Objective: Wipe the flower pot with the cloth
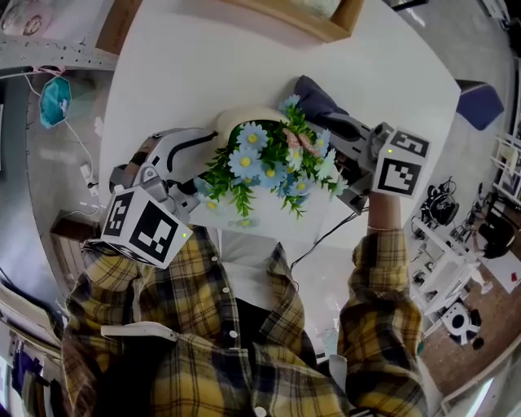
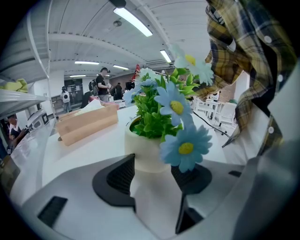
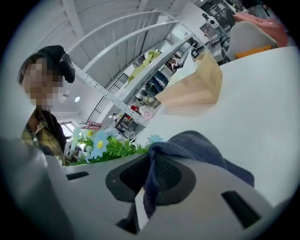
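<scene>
- Flower pot (image 2: 143,152), cream-coloured, is gripped at its sides by the fingers (image 2: 119,176) of the left gripper (image 2: 152,174). The fingers are held wide apart and pressed against its wall.
- The pot is filled with green leaves and blue flowers (image 2: 185,147), which spill over its rim and partly cover one finger.
- A dark blue cloth (image 3: 201,147) is clamped between the fingers (image 3: 173,176) of the right gripper (image 3: 150,177), which are closed on a fold of it. The rest is bunched ahead of the fingers and drapes over them.
- In the head view the pot is seen standing on the white worktop (image 1: 163,73), near the edge closest to the person, with the left gripper at its left.
- The cloth is held at the far right of the flowers. Whether it touches the pot's wall cannot be told, since that side is hidden by the leaves.
- A wooden box (image 1: 301,20) is set at the far edge of the worktop, well apart from the pot.
- A plaid shirt (image 1: 203,358) is worn by the person holding both grippers.
</scene>
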### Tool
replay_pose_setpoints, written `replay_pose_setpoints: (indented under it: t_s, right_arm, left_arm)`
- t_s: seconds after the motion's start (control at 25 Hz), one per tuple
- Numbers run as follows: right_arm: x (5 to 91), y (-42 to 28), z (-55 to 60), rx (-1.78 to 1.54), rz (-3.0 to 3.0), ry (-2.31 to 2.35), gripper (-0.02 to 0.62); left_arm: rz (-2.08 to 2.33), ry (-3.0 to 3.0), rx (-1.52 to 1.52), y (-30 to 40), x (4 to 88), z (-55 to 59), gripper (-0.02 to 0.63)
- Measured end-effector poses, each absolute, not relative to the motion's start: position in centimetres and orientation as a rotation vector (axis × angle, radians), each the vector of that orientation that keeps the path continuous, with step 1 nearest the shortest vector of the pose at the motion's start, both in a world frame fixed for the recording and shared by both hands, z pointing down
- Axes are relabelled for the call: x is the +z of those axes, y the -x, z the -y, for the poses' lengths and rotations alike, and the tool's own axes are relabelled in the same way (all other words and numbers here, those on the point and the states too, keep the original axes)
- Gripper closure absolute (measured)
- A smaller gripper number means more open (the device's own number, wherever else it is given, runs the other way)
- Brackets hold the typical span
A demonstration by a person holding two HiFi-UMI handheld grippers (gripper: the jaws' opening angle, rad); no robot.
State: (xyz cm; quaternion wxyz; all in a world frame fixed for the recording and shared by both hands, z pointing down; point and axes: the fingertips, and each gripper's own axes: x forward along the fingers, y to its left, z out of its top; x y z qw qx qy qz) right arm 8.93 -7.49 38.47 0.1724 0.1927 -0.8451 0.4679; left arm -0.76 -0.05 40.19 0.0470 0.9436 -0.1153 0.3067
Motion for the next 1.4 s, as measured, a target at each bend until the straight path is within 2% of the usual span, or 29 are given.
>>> replay_pose_setpoints:
  t_s: [0.8,1.4]
  right_arm:
    - [38.3,-5.1,9.3,1.411,2.237,0.174,0.574]
    - [38.2,-1.0,9.3,1.395,2.095,0.435,0.574]
  left_arm:
    - [0.419,-2.833,0.965,0.6,40.3,-0.1,0.354]
    - [0.484,-2.793,0.94,0.7,40.1,-0.1,0.353]
